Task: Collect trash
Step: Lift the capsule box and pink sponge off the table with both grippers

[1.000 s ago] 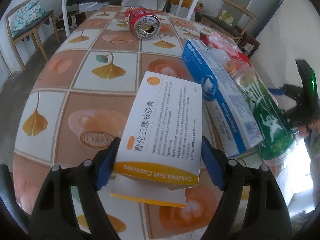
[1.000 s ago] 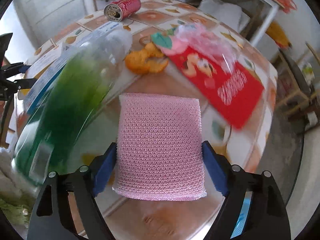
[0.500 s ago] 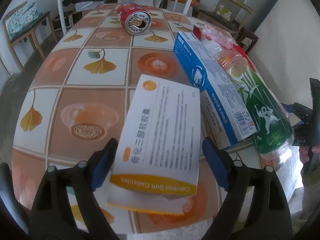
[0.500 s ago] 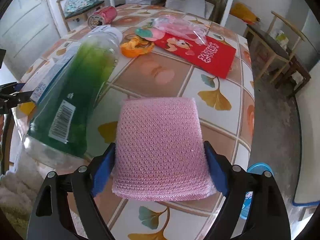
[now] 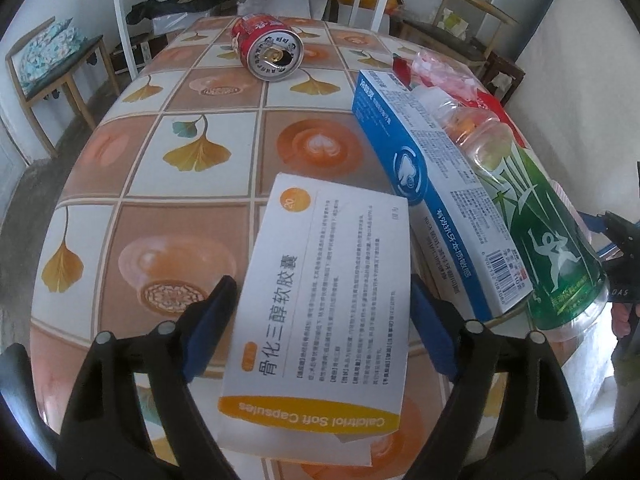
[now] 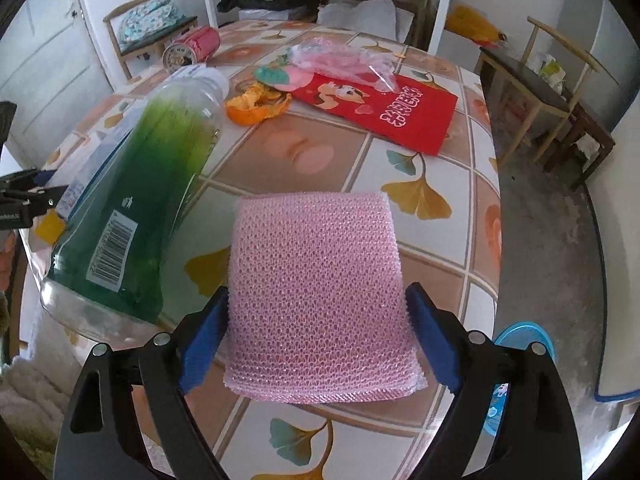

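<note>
Left wrist view: the left gripper (image 5: pixel 320 336) has its jaws set wide, clamped on the two long sides of a white and orange capsule box (image 5: pixel 324 300). Those jaws have just been closing a little, with the box between them. The box is held above the tiled counter (image 5: pixel 132 184), its long axis running away from the camera, the orange end nearest the lens and the far end tipped slightly right. Just right of it a blue and white carton (image 5: pixel 432 208) lies flat, its long axis running from near right to far left. A green bottle (image 5: pixel 536 224) lies alongside the carton on its right, base toward the camera. Far across the counter a red can (image 5: pixel 268 50) lies on its side, its open top facing the lens.

Right wrist view: the right gripper (image 6: pixel 318 334) has its jaws wide, clamped on the sides of a pink mesh sponge (image 6: pixel 316 296) held over the counter's near edge. The green bottle lies to the left, base near, neck pointing away. Beyond are orange peel (image 6: pixel 258 106), a red packet (image 6: pixel 384 110) and a crumpled clear wrapper (image 6: pixel 344 62).
</note>
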`<action>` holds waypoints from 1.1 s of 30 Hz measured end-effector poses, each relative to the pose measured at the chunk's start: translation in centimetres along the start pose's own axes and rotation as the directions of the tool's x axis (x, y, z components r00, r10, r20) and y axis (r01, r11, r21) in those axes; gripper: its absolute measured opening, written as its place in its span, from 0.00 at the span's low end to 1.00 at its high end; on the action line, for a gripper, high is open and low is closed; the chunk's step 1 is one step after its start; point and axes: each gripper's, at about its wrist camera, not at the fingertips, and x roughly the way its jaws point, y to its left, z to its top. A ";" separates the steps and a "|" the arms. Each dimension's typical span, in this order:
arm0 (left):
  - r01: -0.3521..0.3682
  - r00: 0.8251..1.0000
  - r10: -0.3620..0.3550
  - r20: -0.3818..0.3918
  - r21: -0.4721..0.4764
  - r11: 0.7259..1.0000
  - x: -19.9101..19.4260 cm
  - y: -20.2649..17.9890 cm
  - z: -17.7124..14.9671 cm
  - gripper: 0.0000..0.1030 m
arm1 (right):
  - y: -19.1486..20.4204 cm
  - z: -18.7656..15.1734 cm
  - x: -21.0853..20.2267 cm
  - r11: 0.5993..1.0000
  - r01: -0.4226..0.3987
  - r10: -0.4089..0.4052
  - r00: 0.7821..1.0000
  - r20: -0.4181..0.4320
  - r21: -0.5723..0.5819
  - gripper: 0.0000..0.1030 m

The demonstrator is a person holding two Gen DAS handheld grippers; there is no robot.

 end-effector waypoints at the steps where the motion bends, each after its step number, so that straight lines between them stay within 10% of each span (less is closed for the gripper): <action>1: -0.007 1.000 0.007 0.000 0.002 1.000 0.0 -0.1 0.0 0.75 | -0.1 0.0 0.1 1.000 -0.005 0.005 1.000 0.003 0.009 0.82; 33: 0.041 0.997 -0.034 0.076 -0.100 0.994 -2.0 1.8 -0.8 0.69 | -1.3 0.6 -1.7 0.985 0.003 -0.012 0.999 0.048 0.173 0.75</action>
